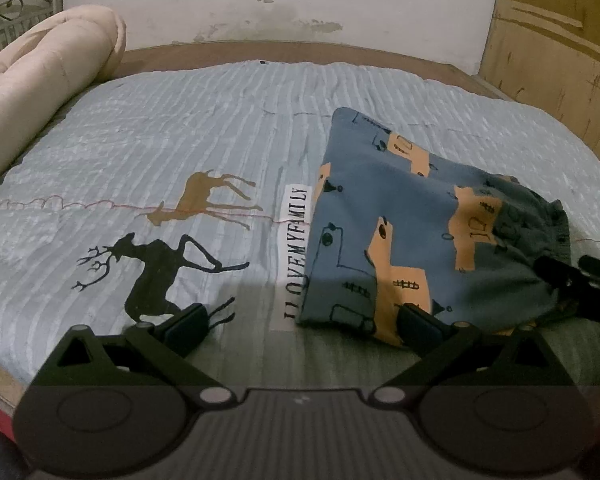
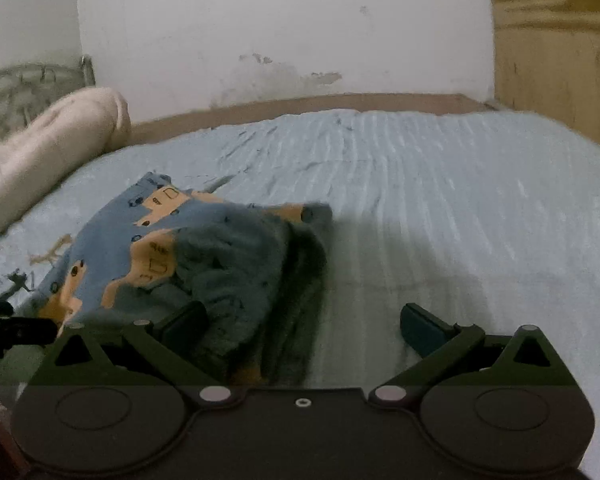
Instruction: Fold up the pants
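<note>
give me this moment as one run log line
task: fold pants | pants: folded, on bed | left gripper: open, empty | right gripper: open, empty, near waistband

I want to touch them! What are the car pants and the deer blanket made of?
The pants look like soft, matte knit cloth, maybe cotton: they slump in loose folds, with a gathered waistband. The blanket looks like thin crinkled fabric, with puckered stripes and printed deer. Both pairs of tongs, left and right, look like hard black plastic.
</note>
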`<state>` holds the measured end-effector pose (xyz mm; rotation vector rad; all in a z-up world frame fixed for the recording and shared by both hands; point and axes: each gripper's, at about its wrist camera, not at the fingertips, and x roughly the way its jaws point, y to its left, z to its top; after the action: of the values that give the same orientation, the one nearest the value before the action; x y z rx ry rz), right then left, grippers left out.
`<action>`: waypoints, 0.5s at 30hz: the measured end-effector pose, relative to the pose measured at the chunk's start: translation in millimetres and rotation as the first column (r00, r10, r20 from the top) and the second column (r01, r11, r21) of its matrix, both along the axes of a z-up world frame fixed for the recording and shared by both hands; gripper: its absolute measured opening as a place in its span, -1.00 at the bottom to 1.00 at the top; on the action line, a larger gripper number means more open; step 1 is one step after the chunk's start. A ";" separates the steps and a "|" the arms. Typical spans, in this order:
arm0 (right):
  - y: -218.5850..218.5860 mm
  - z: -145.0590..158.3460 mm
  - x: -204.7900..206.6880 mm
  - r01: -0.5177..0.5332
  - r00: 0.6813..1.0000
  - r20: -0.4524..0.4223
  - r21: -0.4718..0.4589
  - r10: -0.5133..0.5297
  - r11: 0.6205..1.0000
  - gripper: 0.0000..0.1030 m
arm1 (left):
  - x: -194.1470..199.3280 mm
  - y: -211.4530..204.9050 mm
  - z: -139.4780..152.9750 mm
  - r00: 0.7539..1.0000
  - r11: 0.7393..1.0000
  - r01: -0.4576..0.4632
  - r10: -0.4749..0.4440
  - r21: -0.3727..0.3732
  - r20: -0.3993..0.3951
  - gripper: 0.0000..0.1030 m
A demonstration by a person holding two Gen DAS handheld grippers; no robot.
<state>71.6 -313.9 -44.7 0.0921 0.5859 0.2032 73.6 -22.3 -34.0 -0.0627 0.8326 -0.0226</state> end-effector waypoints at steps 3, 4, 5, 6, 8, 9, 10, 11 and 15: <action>1.3 -6.3 -10.9 -0.012 0.998 0.054 -0.018 0.013 1.000 0.99 | -0.3 -0.2 -0.3 1.000 1.000 0.000 0.000 0.001 0.001 0.98; 2.1 -7.9 -12.7 -0.012 0.998 0.065 -0.025 0.014 1.000 0.99 | -0.3 -0.1 -0.3 1.000 1.000 0.001 -0.001 0.001 0.001 0.98; 2.9 -9.4 -14.2 -0.011 0.997 0.074 -0.031 0.013 0.999 0.99 | -0.6 -0.1 -0.4 1.000 1.000 0.001 -0.001 0.002 0.001 0.98; 3.3 -10.1 -15.3 -0.008 0.997 0.080 -0.030 0.010 1.000 0.99 | -0.9 -0.1 -0.6 1.000 1.000 0.002 -0.002 0.003 0.002 0.98; 1.2 -11.2 -15.5 -0.005 0.996 0.083 -0.022 0.007 1.000 0.99 | -1.3 0.2 -0.8 1.000 1.000 0.004 -0.004 0.003 0.002 0.98; 0.6 -12.1 -15.3 -0.005 0.996 0.089 -0.018 0.007 1.000 0.99 | -1.3 0.3 -0.9 1.000 1.000 0.003 -0.003 0.002 0.002 0.98; 0.2 -13.1 -15.7 -0.005 0.995 0.097 -0.015 0.007 1.000 0.99 | -1.1 -0.3 -0.9 1.000 1.000 0.003 -0.003 0.003 0.002 0.98; 0.4 -14.2 -15.4 -0.006 0.995 0.102 -0.015 0.007 1.000 0.99 | -1.3 -0.2 -0.9 1.000 1.000 0.003 -0.003 0.004 0.003 0.98; 2.4 -15.0 -15.3 0.002 0.994 0.109 -0.017 -0.001 1.000 0.99 | -1.1 0.3 -1.4 1.000 1.000 0.003 -0.003 0.003 0.003 0.98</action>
<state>56.3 -311.5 -59.6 0.0642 0.4790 0.2003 72.5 -22.0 -35.3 -0.0582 0.8295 -0.0246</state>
